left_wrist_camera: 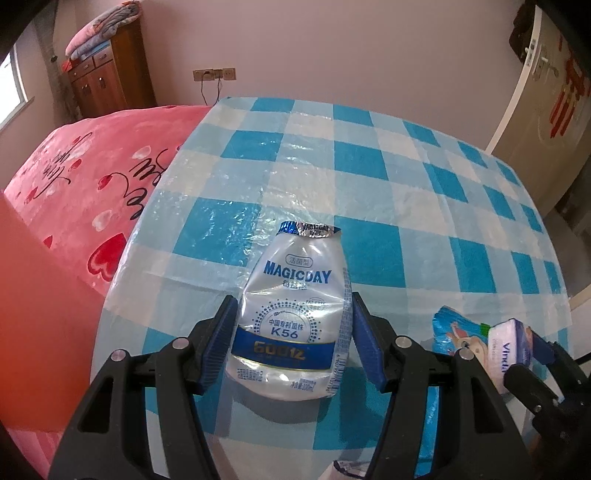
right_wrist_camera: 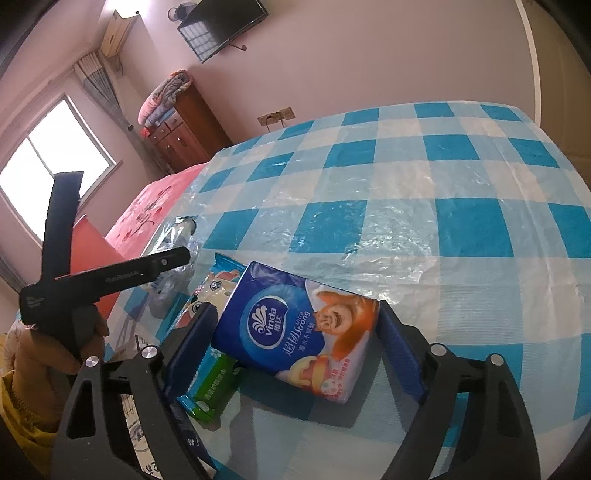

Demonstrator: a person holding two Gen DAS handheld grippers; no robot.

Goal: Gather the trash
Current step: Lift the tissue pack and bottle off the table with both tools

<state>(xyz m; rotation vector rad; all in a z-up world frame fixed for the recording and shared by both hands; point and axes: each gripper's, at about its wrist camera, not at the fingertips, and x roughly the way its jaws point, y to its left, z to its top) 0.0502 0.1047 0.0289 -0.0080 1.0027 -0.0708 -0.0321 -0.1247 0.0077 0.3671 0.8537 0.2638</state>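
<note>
L gripper (left_wrist_camera: 293, 341) nearest the lens: blue pads clamped on a crushed MAGICDAY bottle (left_wrist_camera: 291, 321), one pad each side of its lower half, bottle dented where they press, foil-rimmed mouth pointing away from the camera. Bottle sits over the checked tablecloth (left_wrist_camera: 369, 166), near the cloth's L edge; can't tell if it rests on the cloth or is lifted. R of bottle, just beside it: a blue cartoon wrapper (left_wrist_camera: 452, 330), then the Vinda tissue pack (left_wrist_camera: 511, 347) w/ the other gripper's dark frame around it. R gripper (right_wrist_camera: 295, 349): fingers wide apart, straddling the Vinda tissue pack (right_wrist_camera: 295, 328); R pad touching or very nearly touching pack's end, L pad just short of it, so not a firm grip. Pack lies flat on the tablecloth (right_wrist_camera: 443, 184), R of the bottle, partly over a green packet (right_wrist_camera: 210, 387); the cartoon wrapper (right_wrist_camera: 218, 286) pokes out just behind it. Further L in that view, the bottle (right_wrist_camera: 173, 258) again, w/ the L gripper's black handle across it and a hand (right_wrist_camera: 55, 343) in a yellow sleeve on the grip. Beyond the bottle, off the cloth's L edge: pink heart-print bed cover (left_wrist_camera: 85, 177), an orange box (left_wrist_camera: 40, 277) at the near corner. Far behind the bottle: wooden cabinet (left_wrist_camera: 110, 74) w/ folded quilts on top, wall socket (left_wrist_camera: 214, 74), window (right_wrist_camera: 51, 173), wall TV (right_wrist_camera: 221, 26).
</note>
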